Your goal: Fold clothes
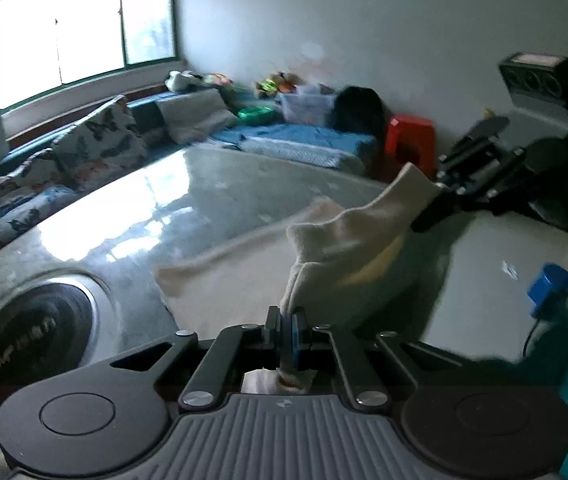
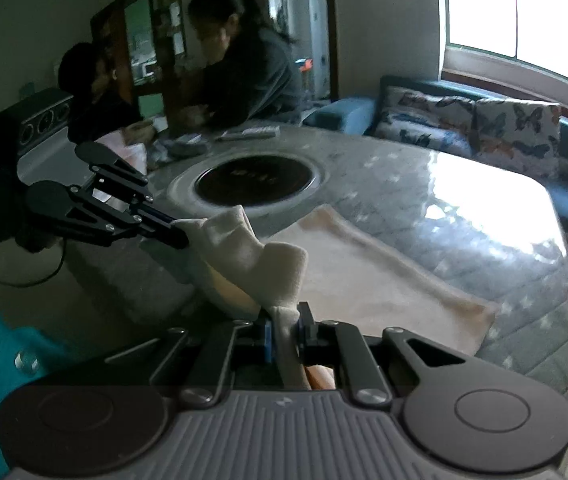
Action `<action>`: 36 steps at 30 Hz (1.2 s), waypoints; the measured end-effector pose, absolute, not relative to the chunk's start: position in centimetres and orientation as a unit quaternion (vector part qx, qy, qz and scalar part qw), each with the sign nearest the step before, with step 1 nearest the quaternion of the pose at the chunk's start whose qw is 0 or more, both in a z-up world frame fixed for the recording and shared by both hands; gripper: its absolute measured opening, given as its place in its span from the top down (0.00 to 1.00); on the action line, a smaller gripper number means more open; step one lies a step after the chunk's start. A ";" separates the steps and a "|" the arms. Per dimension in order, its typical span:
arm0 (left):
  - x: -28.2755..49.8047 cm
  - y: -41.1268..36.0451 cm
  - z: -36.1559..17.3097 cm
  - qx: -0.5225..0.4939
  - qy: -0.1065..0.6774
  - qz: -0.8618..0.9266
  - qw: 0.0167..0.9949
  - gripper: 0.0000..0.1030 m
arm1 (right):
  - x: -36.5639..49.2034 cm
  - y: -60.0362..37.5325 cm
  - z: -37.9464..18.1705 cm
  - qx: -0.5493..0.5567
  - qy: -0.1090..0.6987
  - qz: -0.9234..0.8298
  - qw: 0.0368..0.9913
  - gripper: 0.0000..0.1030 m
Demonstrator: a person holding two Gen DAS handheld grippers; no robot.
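Observation:
A cream cloth (image 1: 348,240) (image 2: 364,272) lies partly flat on the grey marble table (image 1: 203,184) (image 2: 464,208), with its near edge lifted. My left gripper (image 1: 287,322) is shut on one corner of that edge; it also shows in the right wrist view (image 2: 181,236). My right gripper (image 2: 284,320) is shut on the other corner, and shows in the left wrist view (image 1: 424,220). The cloth hangs bunched between the two grippers, a little above the table.
A round black hob (image 1: 31,336) (image 2: 253,178) is set in the table. A sofa with butterfly cushions (image 1: 95,140) (image 2: 484,128) runs under the window. A red stool (image 1: 410,144) stands by the wall. Two people (image 2: 243,60) sit at the far side. A blue object (image 1: 550,288) lies on the floor.

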State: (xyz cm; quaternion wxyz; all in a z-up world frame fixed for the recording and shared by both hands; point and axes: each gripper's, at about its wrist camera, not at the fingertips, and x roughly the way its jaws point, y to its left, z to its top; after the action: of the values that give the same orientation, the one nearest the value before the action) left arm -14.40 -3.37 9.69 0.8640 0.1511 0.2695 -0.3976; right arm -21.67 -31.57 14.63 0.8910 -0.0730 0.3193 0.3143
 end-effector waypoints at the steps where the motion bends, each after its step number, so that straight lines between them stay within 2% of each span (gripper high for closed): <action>1: -13.7 -3.6 9.9 0.150 0.266 -0.393 0.867 0.95 | -20.9 -31.7 14.8 -0.072 0.315 0.309 0.895 0.90; 9: -5.3 -6.3 9.4 0.149 0.286 -0.368 0.872 0.95 | -13.2 -33.2 14.0 -0.055 0.322 0.261 0.909 0.90; 19: 3.7 -9.6 4.9 0.126 0.331 -0.316 0.880 0.95 | -5.1 -33.0 8.4 -0.049 0.360 0.178 0.915 0.90; 23: 5.3 -10.3 3.4 0.120 0.346 -0.302 0.880 0.95 | -3.9 -33.4 6.0 -0.030 0.372 0.144 0.916 0.87; 28: 6.7 -10.4 3.4 0.113 0.351 -0.287 0.884 0.93 | -3.8 -33.8 5.4 -0.018 0.368 0.119 0.922 0.75; 36: 7.5 -10.0 3.9 0.083 0.358 -0.273 0.889 0.92 | -4.7 -33.4 7.6 -0.008 0.345 0.132 0.929 0.74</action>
State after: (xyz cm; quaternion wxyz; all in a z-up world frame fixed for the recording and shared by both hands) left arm 7.45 -9.95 3.91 0.8892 0.0833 0.3577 -0.2726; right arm -4.66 -33.43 7.59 0.9293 -0.0079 0.3448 0.1320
